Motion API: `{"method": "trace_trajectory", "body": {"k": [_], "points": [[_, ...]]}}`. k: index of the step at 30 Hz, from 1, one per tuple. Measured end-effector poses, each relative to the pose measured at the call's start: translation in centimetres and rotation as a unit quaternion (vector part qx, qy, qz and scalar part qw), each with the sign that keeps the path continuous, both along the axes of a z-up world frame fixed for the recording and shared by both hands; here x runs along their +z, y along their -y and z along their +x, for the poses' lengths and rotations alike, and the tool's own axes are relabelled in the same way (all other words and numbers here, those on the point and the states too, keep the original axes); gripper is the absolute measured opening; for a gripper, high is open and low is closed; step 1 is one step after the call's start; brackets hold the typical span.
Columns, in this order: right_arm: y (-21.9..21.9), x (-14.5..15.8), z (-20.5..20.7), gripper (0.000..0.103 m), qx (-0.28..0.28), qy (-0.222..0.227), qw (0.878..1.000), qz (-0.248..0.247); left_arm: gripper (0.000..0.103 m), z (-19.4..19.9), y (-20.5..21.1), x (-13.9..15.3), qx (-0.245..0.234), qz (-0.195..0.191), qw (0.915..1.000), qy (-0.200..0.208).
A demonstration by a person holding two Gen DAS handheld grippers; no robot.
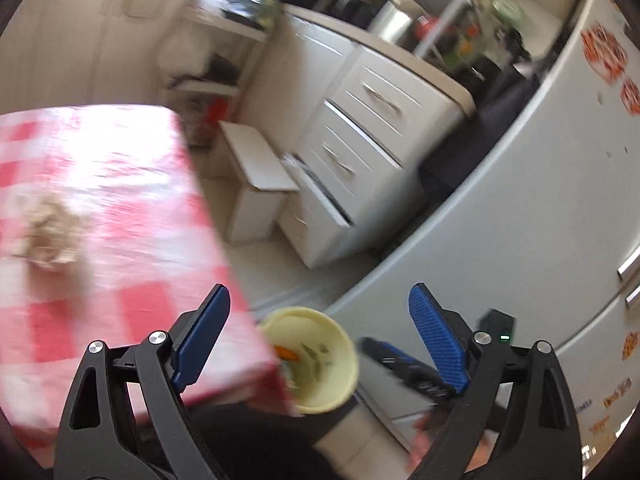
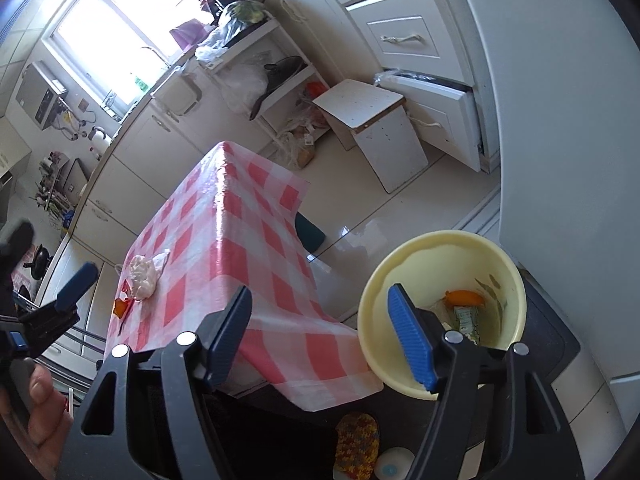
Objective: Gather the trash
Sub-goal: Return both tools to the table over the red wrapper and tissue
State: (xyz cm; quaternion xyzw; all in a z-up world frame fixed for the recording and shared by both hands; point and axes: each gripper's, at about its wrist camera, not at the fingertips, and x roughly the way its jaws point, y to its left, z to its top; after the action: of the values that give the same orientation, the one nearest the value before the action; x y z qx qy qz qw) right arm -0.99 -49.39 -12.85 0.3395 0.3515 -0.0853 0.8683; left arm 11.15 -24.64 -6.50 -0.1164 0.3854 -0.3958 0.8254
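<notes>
Both hand-held grippers, left (image 1: 320,336) and right (image 2: 320,336), gape empty; collected scraps lie in the yellow bowl (image 2: 372,320) below, while crumpled tissue (image 2: 145,272) waits on the checked tabletop (image 2: 240,216)

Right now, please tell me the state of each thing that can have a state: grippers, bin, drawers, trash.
left gripper: open, holding nothing.
right gripper: open, holding nothing.
yellow bin: upright, uncovered, holding an orange scrap and a wrapper.
crumpled tissue: lying on the checkered table, not collected.
orange scrap: on the table beside the tissue.
lower drawer: pulled partly open.
upper drawer: closed.
</notes>
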Motion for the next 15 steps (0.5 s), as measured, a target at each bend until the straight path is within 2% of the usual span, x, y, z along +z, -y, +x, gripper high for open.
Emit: {"method": "trace_trajectory", "body": {"k": [2, 5, 9, 12, 15], "points": [[-0.6, 0.9, 0.4, 0.068, 0.005, 0.008, 1.0, -0.006, 0.087, 0.9, -4.4, 0.2, 0.049, 0.006, 0.9987, 0.016], [-1.5, 2.6, 1.5, 0.068, 0.018, 0.024, 0.999, -0.016, 0.087, 2.8, -11.3, -0.6, 0.125, 0.025, 0.9916, 0.023], [-4.0, 5.7, 4.3, 0.068, 0.055, 0.054, 0.997, -0.03, 0.087, 5.5, -19.1, -2.5, 0.207, 0.057, 0.9766, 0.008], [-7.3, 8.2, 7.5, 0.07, 0.105, 0.078, 0.991, -0.041, 0.087, 6.7, -22.1, -3.1, 0.225, 0.087, 0.9702, 0.018], [-12.3, 9.6, 11.7, 0.076, 0.182, 0.077, 0.979, -0.059, 0.083, 7.9, -23.3, -3.5, 0.212, 0.124, 0.9687, 0.034]]}}
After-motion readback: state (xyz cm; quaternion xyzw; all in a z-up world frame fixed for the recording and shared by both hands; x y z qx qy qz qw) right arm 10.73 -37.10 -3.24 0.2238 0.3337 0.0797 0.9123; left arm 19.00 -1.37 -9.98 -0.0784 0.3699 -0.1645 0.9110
